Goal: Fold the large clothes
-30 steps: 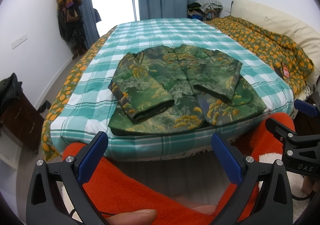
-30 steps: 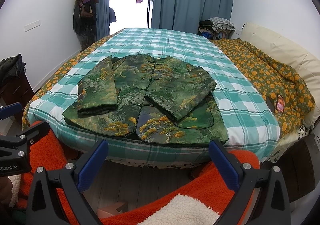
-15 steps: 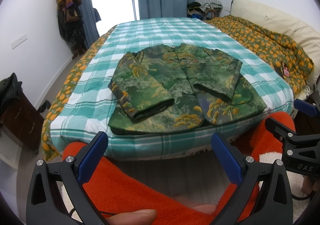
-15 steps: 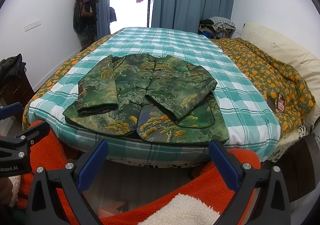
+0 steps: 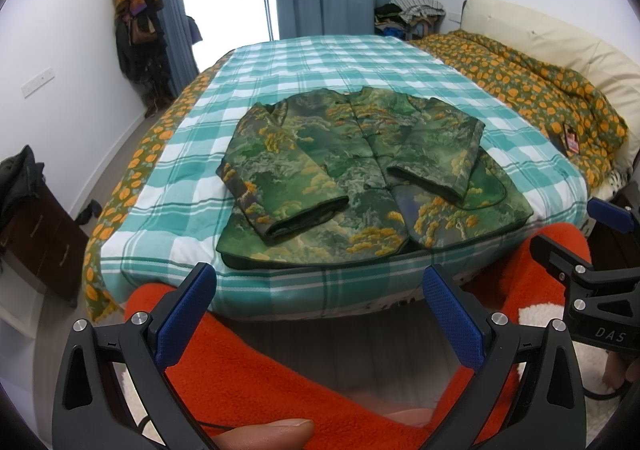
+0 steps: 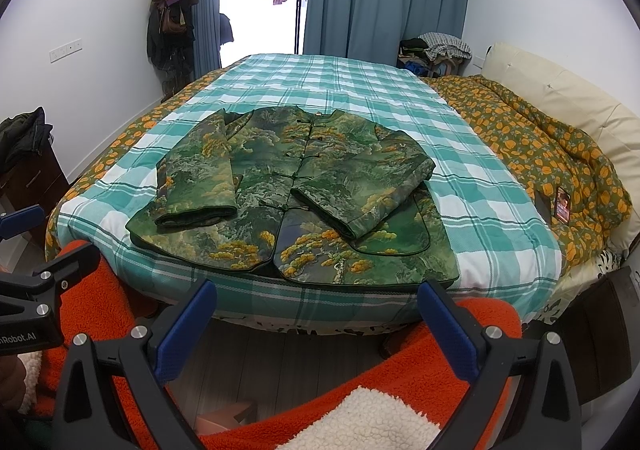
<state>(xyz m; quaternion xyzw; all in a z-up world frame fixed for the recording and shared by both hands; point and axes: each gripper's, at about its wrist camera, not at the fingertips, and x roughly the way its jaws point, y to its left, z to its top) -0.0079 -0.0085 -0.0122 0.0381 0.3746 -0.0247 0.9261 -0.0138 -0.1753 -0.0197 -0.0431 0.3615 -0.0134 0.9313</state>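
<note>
A green jacket [image 5: 360, 170] [image 6: 296, 186] with a yellow-orange landscape print lies face up near the foot edge of the bed. Both its sleeves are folded in over the front, and its knot buttons run down the middle. My left gripper [image 5: 320, 290] hangs open short of the bed's edge, below the jacket's hem, holding nothing. My right gripper [image 6: 316, 306] is also open and empty, at the same distance in front of the hem. Each gripper shows at the side of the other's view.
The bed [image 6: 480, 178] carries a teal plaid cover, with an orange-flowered quilt [image 6: 560, 154] bunched along its right side. An orange fleece sleeve [image 5: 280, 362] fills the foreground. A dark cabinet [image 5: 36, 234] stands at left, coats hang in the corner.
Both views have crept slightly closer to the bed. The jacket lies as before, and both grippers stay open.
</note>
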